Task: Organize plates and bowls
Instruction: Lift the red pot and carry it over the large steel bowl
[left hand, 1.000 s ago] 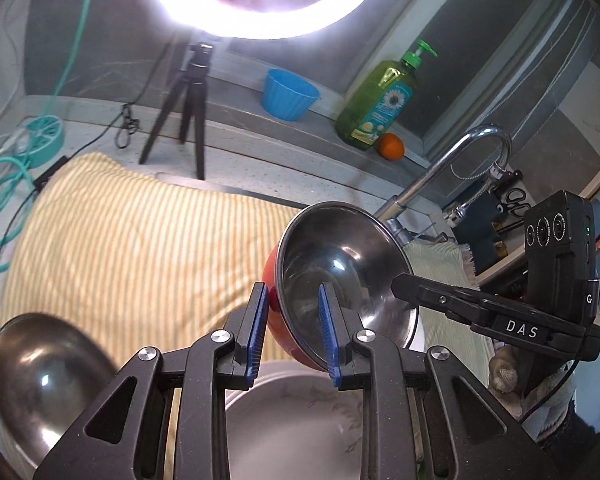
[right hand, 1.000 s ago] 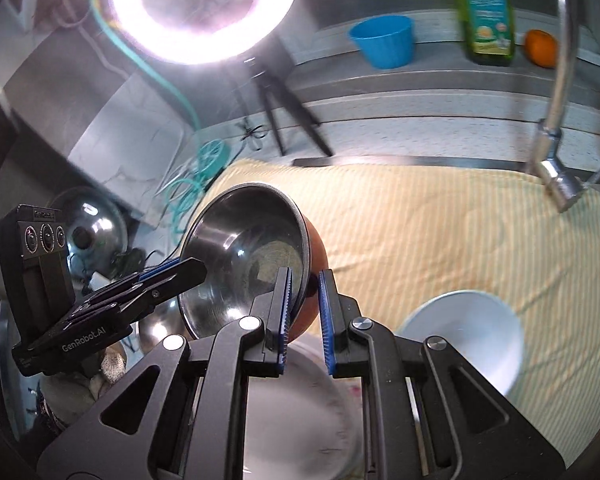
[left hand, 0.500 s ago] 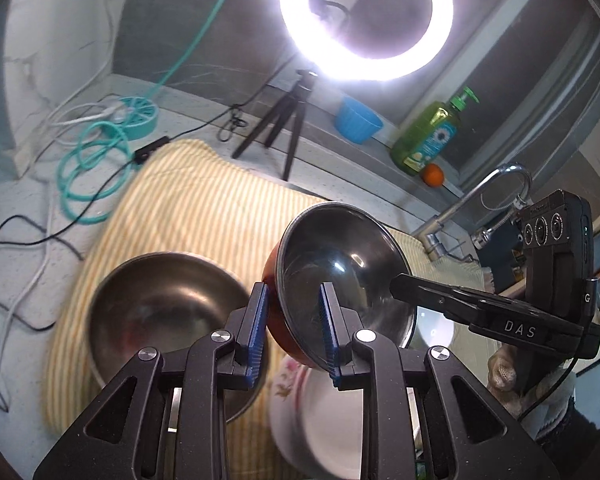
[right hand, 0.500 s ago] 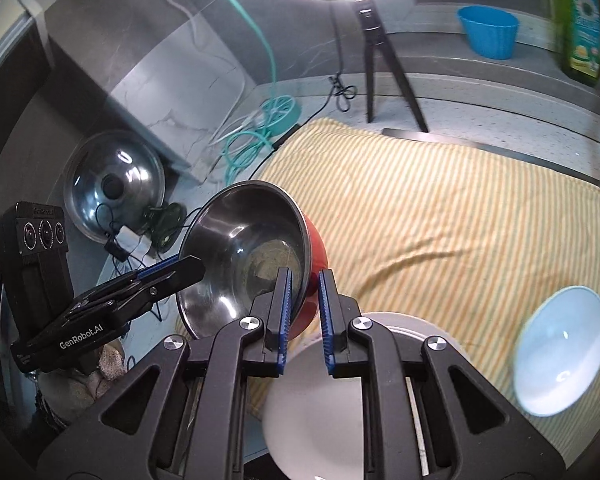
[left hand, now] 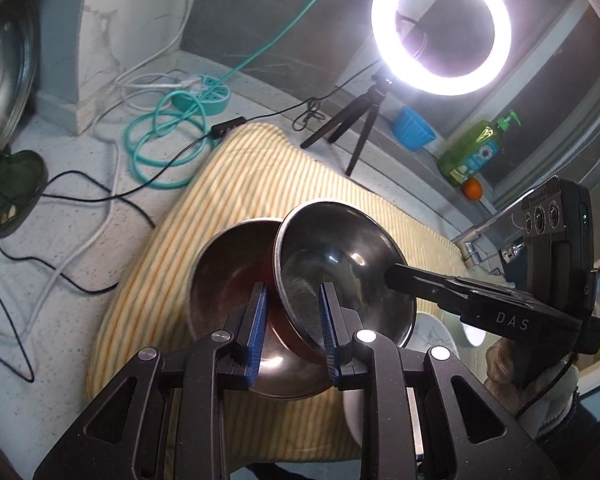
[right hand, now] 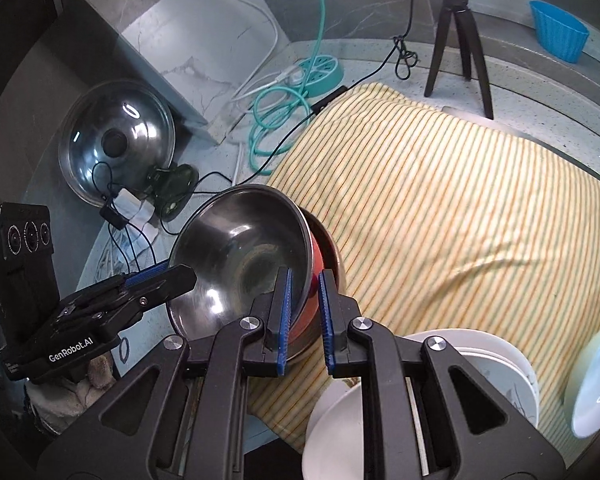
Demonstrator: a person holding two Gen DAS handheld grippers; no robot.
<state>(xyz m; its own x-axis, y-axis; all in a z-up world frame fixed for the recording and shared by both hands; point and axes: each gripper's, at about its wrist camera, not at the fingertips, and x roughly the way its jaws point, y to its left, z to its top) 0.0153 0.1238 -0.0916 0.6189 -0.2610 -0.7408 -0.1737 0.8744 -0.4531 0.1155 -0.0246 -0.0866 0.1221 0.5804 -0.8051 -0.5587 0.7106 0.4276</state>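
**Two claws, one slick steel bowl**

We are gripping the red-sided steel bowl (left hand: pixel 340 280) by opposite rims: the left claw (left hand: pixel 290 328) and the right claw (right hand: pixel 303 316) are each clenched on its thin edge. It is hanging tilted just above the larger steel bowl (left hand: pixel 228 280) on the striped cloth (right hand: pixel 460 208). It looks light, rigid and slippery (polished metal), so we are judging the rim the surest hold.

A lit ring light (left hand: pixel 441 27) on a tripod (right hand: pixel 458 36) is seen beside a blue cup (right hand: pixel 557 29); a teal cable (right hand: pixel 278 116) is coiled near a striped cloth (right hand: pixel 452 208).
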